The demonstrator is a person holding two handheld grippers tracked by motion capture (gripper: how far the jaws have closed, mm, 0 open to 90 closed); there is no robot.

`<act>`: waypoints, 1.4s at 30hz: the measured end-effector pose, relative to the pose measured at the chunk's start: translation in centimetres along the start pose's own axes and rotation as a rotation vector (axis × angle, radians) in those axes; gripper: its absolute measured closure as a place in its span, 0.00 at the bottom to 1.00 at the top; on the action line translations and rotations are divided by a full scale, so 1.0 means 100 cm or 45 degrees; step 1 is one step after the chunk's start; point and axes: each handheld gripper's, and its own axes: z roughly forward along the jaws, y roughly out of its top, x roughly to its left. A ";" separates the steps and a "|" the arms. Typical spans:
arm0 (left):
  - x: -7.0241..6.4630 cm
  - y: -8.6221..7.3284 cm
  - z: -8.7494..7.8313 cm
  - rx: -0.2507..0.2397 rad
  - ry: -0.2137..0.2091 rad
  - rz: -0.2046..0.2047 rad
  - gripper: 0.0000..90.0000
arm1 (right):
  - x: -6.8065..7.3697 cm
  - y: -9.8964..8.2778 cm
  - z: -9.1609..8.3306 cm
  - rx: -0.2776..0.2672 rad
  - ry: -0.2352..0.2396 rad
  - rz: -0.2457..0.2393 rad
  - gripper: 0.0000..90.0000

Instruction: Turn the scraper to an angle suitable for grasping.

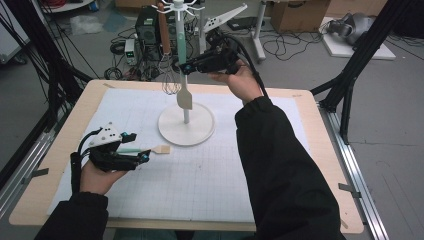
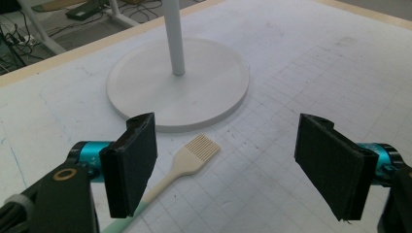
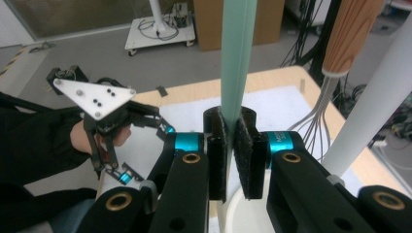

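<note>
Up by the rack (image 1: 186,131), right hand-held gripper (image 3: 232,155) pinches the spatula (image 1: 184,95) handle, long axis vertical, while spread left hand-held gripper (image 2: 226,162) sits just behind the brush (image 2: 189,162) on the bench (image 1: 305,95).

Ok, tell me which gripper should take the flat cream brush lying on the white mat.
Left. The left gripper sits open right over the cream brush, while the right gripper is shut on the mint-handled spatula.

I work in a lab or test room: my table (image 1: 60,165) carries a white gridded mat (image 1: 200,185), black rig frames (image 1: 365,55) stand around it, and cables (image 1: 285,47), electronics boxes (image 1: 150,25) and cardboard boxes (image 1: 300,15) crowd the grey floor behind.
</note>
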 end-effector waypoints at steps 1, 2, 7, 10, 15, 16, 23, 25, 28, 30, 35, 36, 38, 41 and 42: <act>0.000 0.000 0.000 0.001 0.000 0.002 0.27 | 0.000 0.001 0.000 0.003 0.007 0.008 0.93; -0.001 0.000 0.001 -0.006 -0.001 -0.006 0.27 | -0.001 0.002 -0.001 0.008 -0.006 0.005 0.93; 0.000 0.000 0.000 -0.009 0.002 -0.002 0.27 | -0.002 0.006 -0.002 0.006 -0.006 0.000 0.93; 0.000 0.000 -0.001 -0.012 0.005 0.000 0.27 | -0.002 0.009 -0.002 0.001 -0.003 -0.001 0.93; 0.001 0.001 -0.002 -0.016 0.008 0.004 0.27 | -0.004 0.017 -0.003 0.009 -0.013 0.000 0.93; 0.000 0.001 -0.002 -0.017 0.008 0.004 0.27 | -0.005 0.018 -0.003 0.009 -0.014 0.002 0.93; 0.001 0.000 -0.002 -0.005 0.004 0.014 0.27 | -0.006 0.025 -0.005 0.007 -0.025 0.005 0.93; 0.001 0.000 -0.002 -0.012 0.005 0.007 0.27 | -0.007 0.026 -0.005 0.010 -0.032 0.003 0.93; 0.001 0.000 -0.002 -0.017 0.006 0.003 0.27 | -0.008 0.027 -0.005 0.008 -0.034 0.000 0.93; 0.001 0.000 -0.002 -0.016 0.005 0.004 0.27 | -0.009 0.028 -0.005 0.015 -0.035 0.009 0.93; 0.001 0.000 -0.002 -0.018 0.004 0.003 0.27 | -0.012 0.030 -0.004 0.015 -0.035 0.016 0.93; 0.001 0.000 -0.002 -0.020 0.004 0.003 0.27 | -0.012 0.030 -0.003 0.016 -0.036 0.018 0.93; 0.001 0.000 -0.002 -0.017 0.004 0.006 0.27 | -0.013 0.029 -0.001 0.027 -0.030 0.017 0.93; 0.002 -0.001 -0.002 -0.019 -0.002 0.004 0.27 | -0.013 0.029 -0.001 0.028 -0.028 0.027 0.93; 0.002 -0.001 -0.002 -0.019 -0.003 0.006 0.27 | -0.014 0.028 -0.001 0.027 -0.021 0.023 0.93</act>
